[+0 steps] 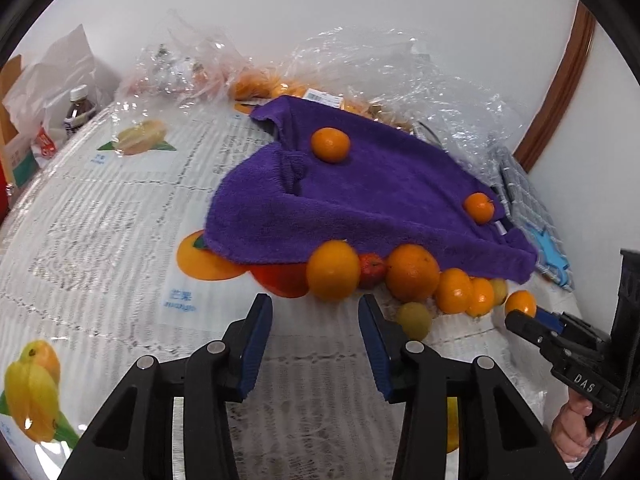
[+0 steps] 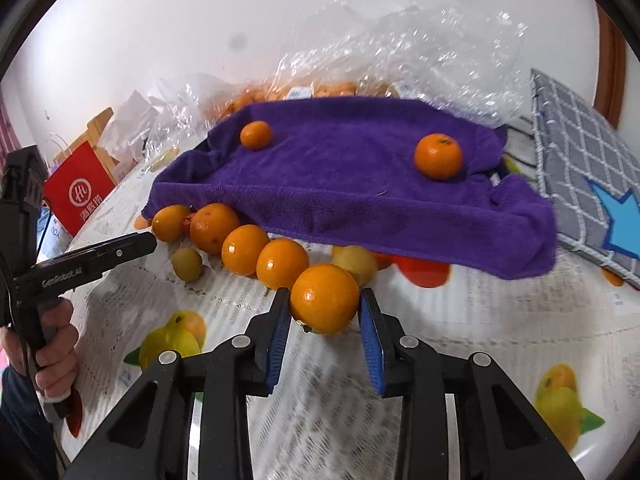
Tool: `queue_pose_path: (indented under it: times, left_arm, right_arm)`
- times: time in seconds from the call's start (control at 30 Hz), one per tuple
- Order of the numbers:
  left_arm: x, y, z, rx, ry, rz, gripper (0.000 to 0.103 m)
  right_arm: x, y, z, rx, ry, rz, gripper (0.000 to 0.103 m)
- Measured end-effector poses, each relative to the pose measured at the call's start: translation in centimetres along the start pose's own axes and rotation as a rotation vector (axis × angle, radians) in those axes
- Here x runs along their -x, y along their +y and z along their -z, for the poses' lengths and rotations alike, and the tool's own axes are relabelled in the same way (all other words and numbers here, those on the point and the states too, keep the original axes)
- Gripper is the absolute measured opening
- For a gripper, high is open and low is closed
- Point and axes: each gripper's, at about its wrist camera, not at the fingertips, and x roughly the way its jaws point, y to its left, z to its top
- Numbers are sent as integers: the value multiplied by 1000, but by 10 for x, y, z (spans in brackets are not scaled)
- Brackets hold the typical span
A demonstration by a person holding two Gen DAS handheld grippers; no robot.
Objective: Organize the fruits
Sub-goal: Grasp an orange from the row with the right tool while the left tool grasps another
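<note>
A purple towel (image 1: 380, 200) (image 2: 340, 184) lies humped on the table with two mandarins (image 2: 256, 135) (image 2: 438, 156) on top. Several oranges line its near edge. In the right wrist view my right gripper (image 2: 324, 312) is shut on the nearest orange (image 2: 324, 298), a blue pad pressing on each side. The left wrist view shows that gripper (image 1: 520, 314) low at the right, with the held orange (image 1: 520, 303) at its tip. My left gripper (image 1: 316, 308) stands open with nothing between its pads, just short of the row's first orange (image 1: 333, 270). From the right wrist view it (image 2: 150, 242) reaches in from the left.
Clear plastic bags (image 1: 400, 64) holding more oranges sit behind the towel. A grey checked pad (image 2: 580, 168) lies to the right, a red paper bag (image 2: 80, 192) and a bottle (image 1: 80, 110) to the left. Small greenish fruits (image 1: 414, 320) (image 2: 187, 264) lie before the row.
</note>
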Motion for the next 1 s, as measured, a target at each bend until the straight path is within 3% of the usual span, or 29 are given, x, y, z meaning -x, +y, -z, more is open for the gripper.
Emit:
queue_pose_path:
  times: [0.07, 0.2, 0.33, 0.5, 1.0]
  left_arm:
    - [-3, -2, -4, 4, 2, 9, 42]
    - [-17, -14, -17, -40, 16, -80, 40]
    - [-24, -15, -18, -47, 24, -49, 31]
    - [-14, -7, -13, -4, -15, -3, 30]
    - [-20, -3, -9, 14, 20, -15, 30]
  right_arm:
    - [8, -5, 3, 9, -14, 15, 34]
    - [17, -21, 11, 2, -10, 47, 34]
    - [19, -38, 16, -37, -12, 49, 34]
    - [20, -44, 18, -64, -27, 32, 34]
    - [7, -41, 17, -51, 33, 73, 35]
